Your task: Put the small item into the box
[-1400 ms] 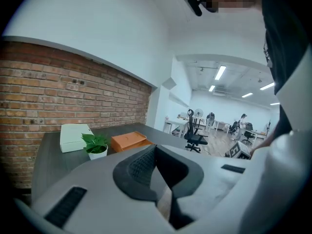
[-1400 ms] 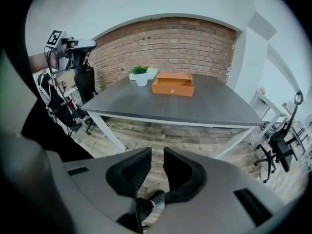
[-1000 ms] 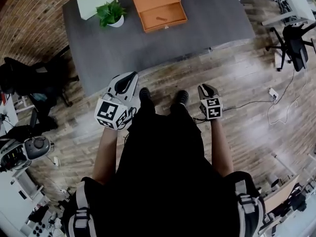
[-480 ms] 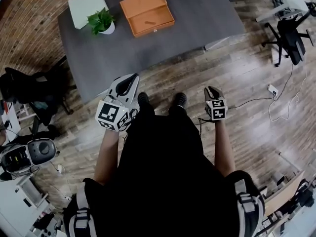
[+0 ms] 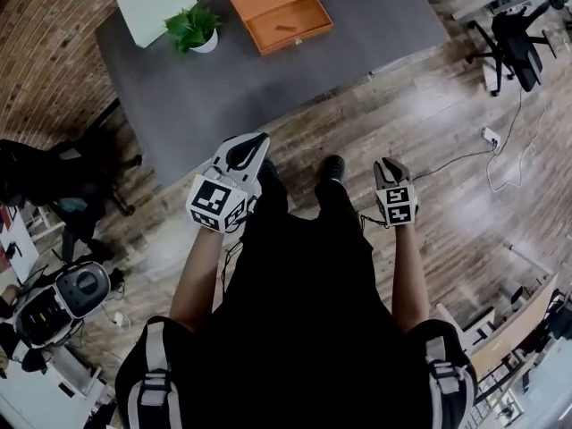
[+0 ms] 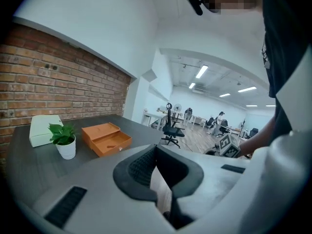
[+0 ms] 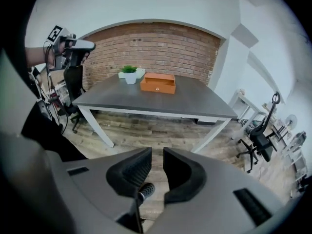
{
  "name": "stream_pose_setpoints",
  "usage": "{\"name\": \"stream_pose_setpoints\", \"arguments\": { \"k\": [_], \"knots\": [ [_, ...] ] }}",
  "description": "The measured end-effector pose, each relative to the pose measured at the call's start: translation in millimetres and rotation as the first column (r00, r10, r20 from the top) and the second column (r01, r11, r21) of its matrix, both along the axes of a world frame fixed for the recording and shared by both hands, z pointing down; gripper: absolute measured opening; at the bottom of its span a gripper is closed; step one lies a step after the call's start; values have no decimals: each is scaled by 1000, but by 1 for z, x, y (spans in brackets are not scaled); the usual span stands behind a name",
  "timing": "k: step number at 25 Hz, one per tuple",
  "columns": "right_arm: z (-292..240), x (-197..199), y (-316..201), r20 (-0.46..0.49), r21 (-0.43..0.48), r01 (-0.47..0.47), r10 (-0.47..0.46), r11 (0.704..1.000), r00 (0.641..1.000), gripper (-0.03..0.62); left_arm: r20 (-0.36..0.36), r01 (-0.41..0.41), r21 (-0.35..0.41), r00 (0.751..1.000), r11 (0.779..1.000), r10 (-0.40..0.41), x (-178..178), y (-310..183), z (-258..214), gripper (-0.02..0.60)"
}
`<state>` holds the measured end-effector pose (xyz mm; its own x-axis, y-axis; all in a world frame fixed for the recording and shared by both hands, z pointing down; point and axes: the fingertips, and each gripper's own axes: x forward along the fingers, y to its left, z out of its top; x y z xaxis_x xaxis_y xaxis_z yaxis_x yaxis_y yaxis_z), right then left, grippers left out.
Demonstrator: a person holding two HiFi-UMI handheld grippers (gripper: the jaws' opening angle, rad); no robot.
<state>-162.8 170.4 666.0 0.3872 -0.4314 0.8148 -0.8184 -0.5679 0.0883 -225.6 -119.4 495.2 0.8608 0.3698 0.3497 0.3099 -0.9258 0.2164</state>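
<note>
An orange box point(image 5: 279, 9) with its drawer pulled out stands at the far side of the dark grey table point(image 5: 268, 88); a small thing lies in the drawer. I stand on the wooden floor, a step away from the table. My right gripper point(image 5: 386, 164) is at waist height and points steeply down. In the right gripper view a small dark ribbed item point(image 7: 145, 189) with a thin metal stem sits deep between the pads of that gripper point(image 7: 157, 156). My left gripper point(image 5: 253, 144) points toward the table, and its jaws point(image 6: 156, 150) meet at the tips with nothing in them.
A potted plant point(image 5: 192, 27) and a white box point(image 5: 152, 3) stand left of the orange box. Black office chairs are at the right point(image 5: 514, 38) and left point(image 5: 54, 177). A cable point(image 5: 465, 164) runs across the floor at the right.
The person has taken a step and the head view has swung, so the table sits a little differently. Both grippers stay at waist height; neither jaw gap looks different.
</note>
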Motion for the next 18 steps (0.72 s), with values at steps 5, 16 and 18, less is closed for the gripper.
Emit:
{"name": "stream_pose_setpoints", "arguments": {
  "k": [5,16,18],
  "knots": [
    [5,-41,-1,28,1,34,-34,999,999,86,-34,88,37,996,995,-87,-26,-34,-8,23],
    [-85,-67,-51,-155,324,342,-307,882,939,25,-71,197,118,979,973,-190,-90,66,-34,23],
    [-110,-73,-53,-219,348,400,-342,848,914,25,-84,196,122,979,973,-187,-95,91,-37,23]
  ]
}}
